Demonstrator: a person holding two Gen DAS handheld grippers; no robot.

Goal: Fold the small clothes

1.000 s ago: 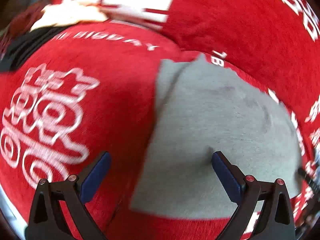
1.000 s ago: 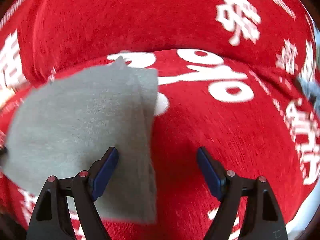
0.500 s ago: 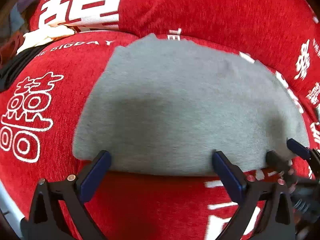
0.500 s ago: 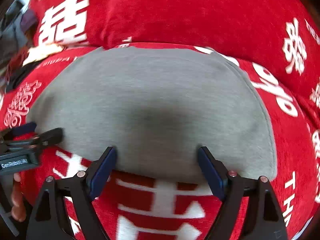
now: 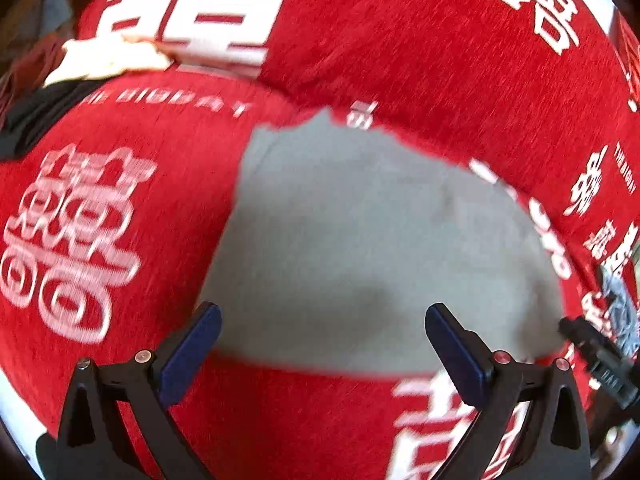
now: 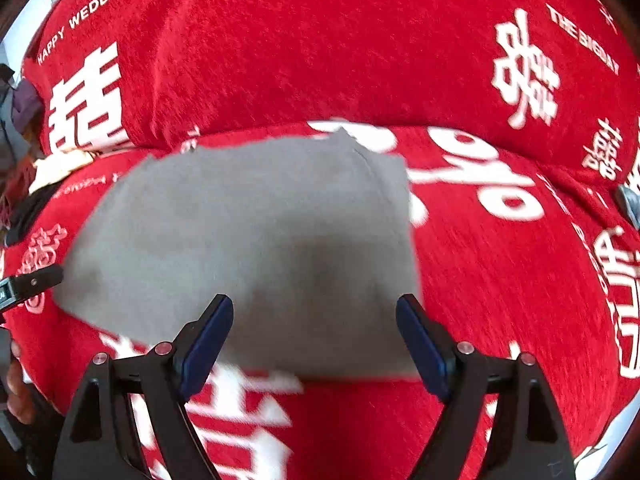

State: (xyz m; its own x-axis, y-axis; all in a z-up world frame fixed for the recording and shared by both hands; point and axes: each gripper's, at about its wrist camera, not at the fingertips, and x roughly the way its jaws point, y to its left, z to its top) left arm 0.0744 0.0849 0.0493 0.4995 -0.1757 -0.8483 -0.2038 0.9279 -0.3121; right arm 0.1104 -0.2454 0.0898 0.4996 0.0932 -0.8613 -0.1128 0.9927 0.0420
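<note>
Grey cloth (image 5: 372,248) lies flat on the red cover (image 5: 420,52). Both hand-held grippers, left (image 5: 320,344) and right (image 6: 314,336), are held apart, empty; opposite near corners should be pinched evenly.

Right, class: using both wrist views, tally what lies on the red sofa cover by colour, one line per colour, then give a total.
Grey: 1, the folded grey cloth, lying flat
Cream: 1, a crumpled cream fabric at the far left
Black: 1, a black fabric beside it
Total: 3, all on the red sofa cover
</note>
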